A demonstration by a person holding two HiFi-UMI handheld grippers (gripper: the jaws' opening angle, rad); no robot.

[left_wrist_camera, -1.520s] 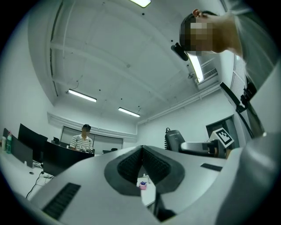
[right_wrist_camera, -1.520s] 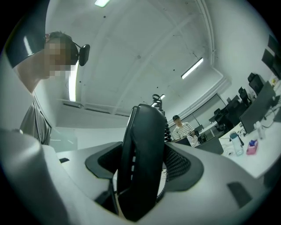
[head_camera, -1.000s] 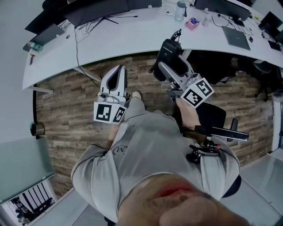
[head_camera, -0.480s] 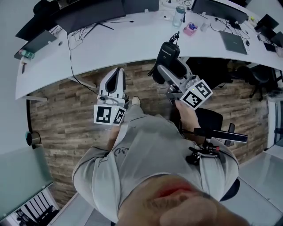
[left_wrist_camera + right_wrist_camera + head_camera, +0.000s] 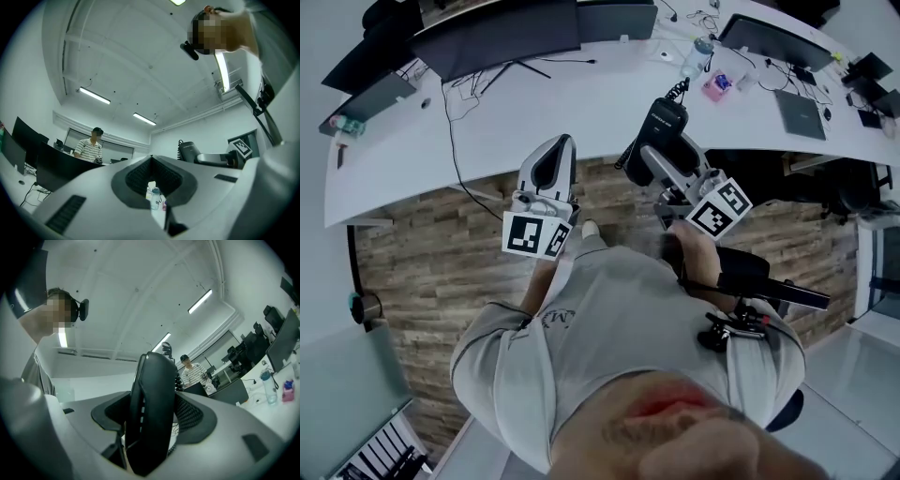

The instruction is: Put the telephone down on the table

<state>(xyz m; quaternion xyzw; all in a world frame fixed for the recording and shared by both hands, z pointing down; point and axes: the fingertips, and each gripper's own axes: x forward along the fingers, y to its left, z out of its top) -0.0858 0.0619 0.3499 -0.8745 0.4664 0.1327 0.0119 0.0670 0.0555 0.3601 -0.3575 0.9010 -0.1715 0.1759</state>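
A black telephone handset point(image 5: 660, 127) with a coiled cord is clamped between the jaws of my right gripper point(image 5: 664, 157), which is shut on it. In the head view the handset hangs in the air over the near edge of the white curved table point(image 5: 534, 103). In the right gripper view the handset point(image 5: 152, 408) stands upright between the dark pads of the right gripper point(image 5: 154, 401). My left gripper point(image 5: 560, 145) is to its left, in front of the table edge, shut with nothing in it. The left gripper view shows the left gripper point(image 5: 151, 161) with its jaws together.
On the table are a dark monitor point(image 5: 497, 33), a water bottle point(image 5: 696, 54), a pink item point(image 5: 717, 86), a laptop point(image 5: 806, 112) and cables. A black office chair point(image 5: 750, 272) stands at my right on the wooden floor point(image 5: 431, 244). A person in a striped shirt point(image 5: 90, 149) sits beyond the table.
Both grippers have moved forward toward the table. The handset now overlaps the table's near edge. Both grippers' states are unchanged.
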